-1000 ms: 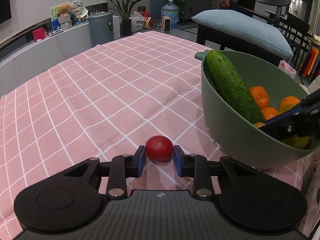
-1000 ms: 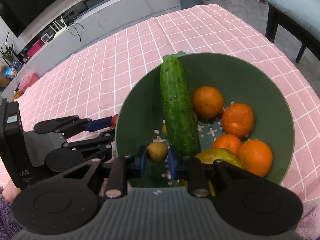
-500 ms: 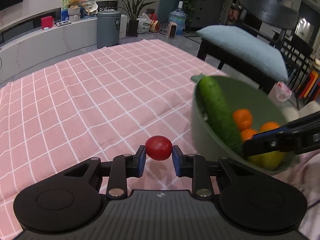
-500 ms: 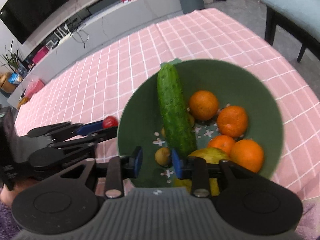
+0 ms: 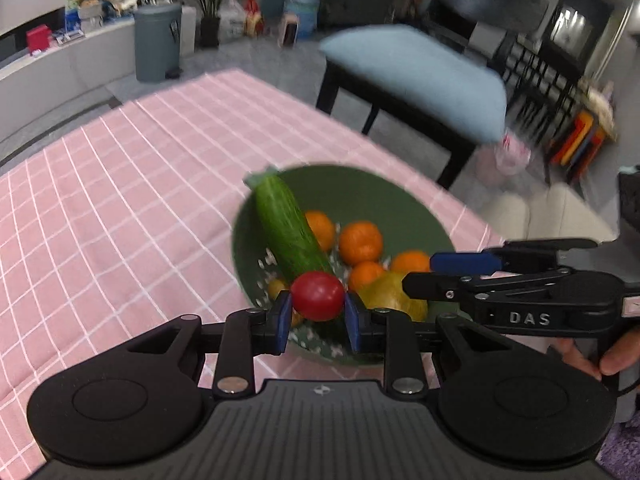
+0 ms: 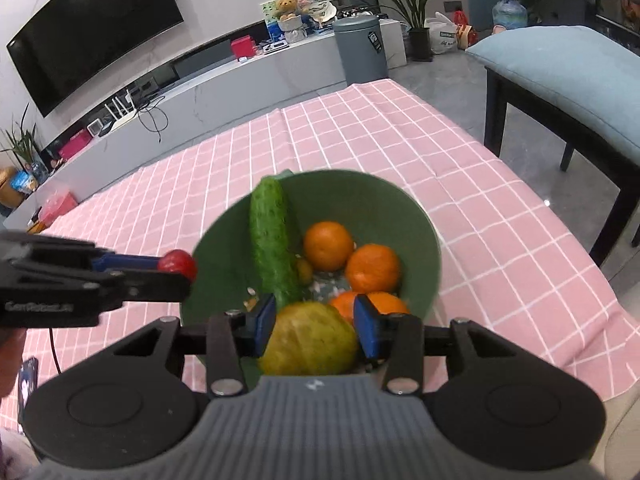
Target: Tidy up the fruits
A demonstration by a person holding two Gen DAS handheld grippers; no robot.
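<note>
My left gripper (image 5: 316, 312) is shut on a small red tomato (image 5: 318, 295) and holds it in the air over the near rim of the green bowl (image 5: 360, 196). In the bowl lie a cucumber (image 5: 288, 228), several oranges (image 5: 360, 242) and a yellow-green pear (image 5: 390, 294). In the right wrist view my right gripper (image 6: 314, 320) hovers above the bowl (image 6: 360, 200) with its jaws opening. Nothing is pinched in them; the pear (image 6: 310, 340) shows beneath the gap. A small brownish fruit (image 6: 305, 270) rests beside the cucumber (image 6: 270, 232). The tomato (image 6: 178, 262) is at the bowl's left rim.
The bowl stands on a pink checked tablecloth (image 6: 460, 184) near the table's right edge. A dark chair with a blue cushion (image 6: 568, 72) stands beyond that edge. A person's hand (image 5: 612, 356) grips the right tool. The cloth stretches bare to the left of the bowl.
The left gripper lifted the tomato off the cloth and carried it right, over the bowl. The right gripper let the small brownish fruit go into the bowl, widened its jaws and drew back.
</note>
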